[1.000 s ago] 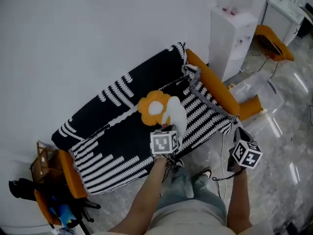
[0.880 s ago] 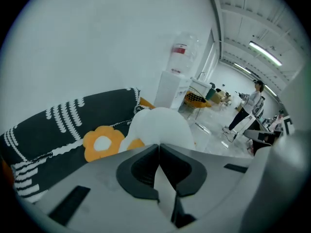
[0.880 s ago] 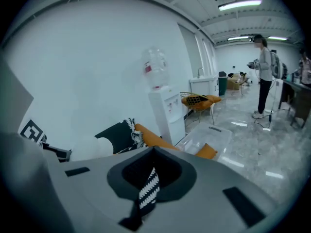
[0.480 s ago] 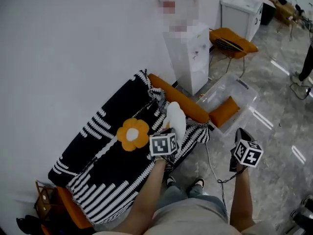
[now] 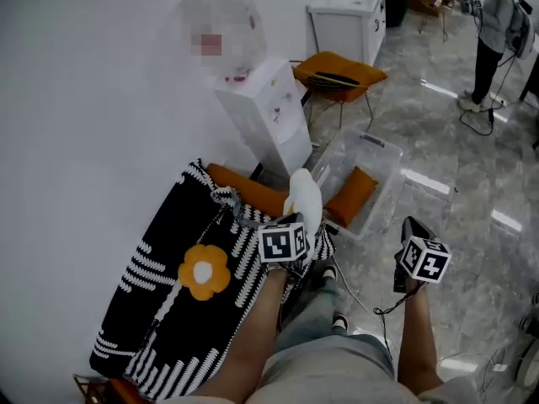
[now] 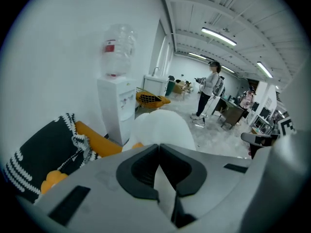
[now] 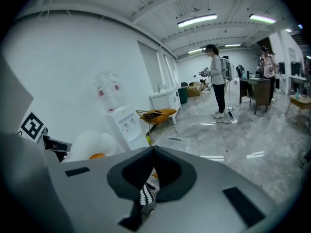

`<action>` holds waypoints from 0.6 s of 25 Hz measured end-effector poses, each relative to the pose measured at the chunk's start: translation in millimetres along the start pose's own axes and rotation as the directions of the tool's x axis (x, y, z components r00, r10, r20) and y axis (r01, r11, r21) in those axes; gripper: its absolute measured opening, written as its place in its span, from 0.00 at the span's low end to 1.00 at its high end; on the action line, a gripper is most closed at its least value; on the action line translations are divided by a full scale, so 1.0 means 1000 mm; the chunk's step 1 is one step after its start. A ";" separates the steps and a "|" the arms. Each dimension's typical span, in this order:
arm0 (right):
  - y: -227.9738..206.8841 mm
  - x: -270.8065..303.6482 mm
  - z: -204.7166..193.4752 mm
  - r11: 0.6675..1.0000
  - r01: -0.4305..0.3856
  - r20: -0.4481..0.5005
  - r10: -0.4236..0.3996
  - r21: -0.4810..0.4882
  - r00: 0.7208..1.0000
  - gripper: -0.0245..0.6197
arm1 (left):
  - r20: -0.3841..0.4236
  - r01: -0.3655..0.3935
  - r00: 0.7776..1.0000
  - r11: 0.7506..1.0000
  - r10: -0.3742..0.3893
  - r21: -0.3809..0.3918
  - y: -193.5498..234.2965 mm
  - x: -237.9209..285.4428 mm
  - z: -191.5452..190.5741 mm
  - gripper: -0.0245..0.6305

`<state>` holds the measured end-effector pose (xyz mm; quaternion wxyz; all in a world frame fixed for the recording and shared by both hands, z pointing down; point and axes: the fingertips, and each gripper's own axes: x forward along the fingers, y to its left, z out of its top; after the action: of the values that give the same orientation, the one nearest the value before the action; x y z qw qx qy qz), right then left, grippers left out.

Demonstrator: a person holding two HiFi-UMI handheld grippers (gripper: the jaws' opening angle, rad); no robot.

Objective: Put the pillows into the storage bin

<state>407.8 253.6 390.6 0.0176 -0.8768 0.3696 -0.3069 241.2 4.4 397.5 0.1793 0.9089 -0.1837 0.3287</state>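
Note:
My left gripper [image 5: 293, 222] [image 6: 158, 148] is shut on a white pillow [image 5: 305, 199] [image 6: 160, 126], held up over the sofa's right end. A clear storage bin [image 5: 376, 151] stands on the floor just beyond it, with an orange pillow [image 5: 352, 196] lying inside. An orange-and-white flower pillow [image 5: 202, 272] lies on the black-and-white striped sofa cover [image 5: 160, 284]. My right gripper [image 5: 410, 228] [image 7: 154, 149] hangs over the floor right of the bin, jaws shut with nothing between them. The white pillow [image 7: 90, 142] also shows at the left of the right gripper view.
A white water dispenser [image 5: 261, 112] stands against the wall behind the sofa's orange armrest [image 5: 244, 190]. An orange wire chair [image 5: 337, 70] and a white cabinet [image 5: 349, 19] lie farther back. A person [image 5: 497, 15] stands on the glossy floor at the far right.
The white pillow has left the sofa seat in my left gripper and now sits near the bin. The view has swung right, showing the bin. The flower pillow stayed on the sofa.

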 end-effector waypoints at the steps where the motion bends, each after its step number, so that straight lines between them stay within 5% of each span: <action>1: -0.006 0.004 0.002 1.000 0.012 0.001 -0.012 0.007 1.000 0.04 | -0.003 0.014 1.000 1.000 -0.014 0.014 -0.006 0.011 0.007 0.06; 15: -0.063 0.101 0.042 0.983 0.160 -0.071 -0.154 0.087 0.985 0.04 | -0.145 0.185 0.975 0.977 -0.169 0.105 -0.045 0.194 0.098 0.06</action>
<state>525.6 224.9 426.3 0.0219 -0.8913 0.2850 -0.3519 452.7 -42.8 446.6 0.1659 0.9063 -0.0698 0.3824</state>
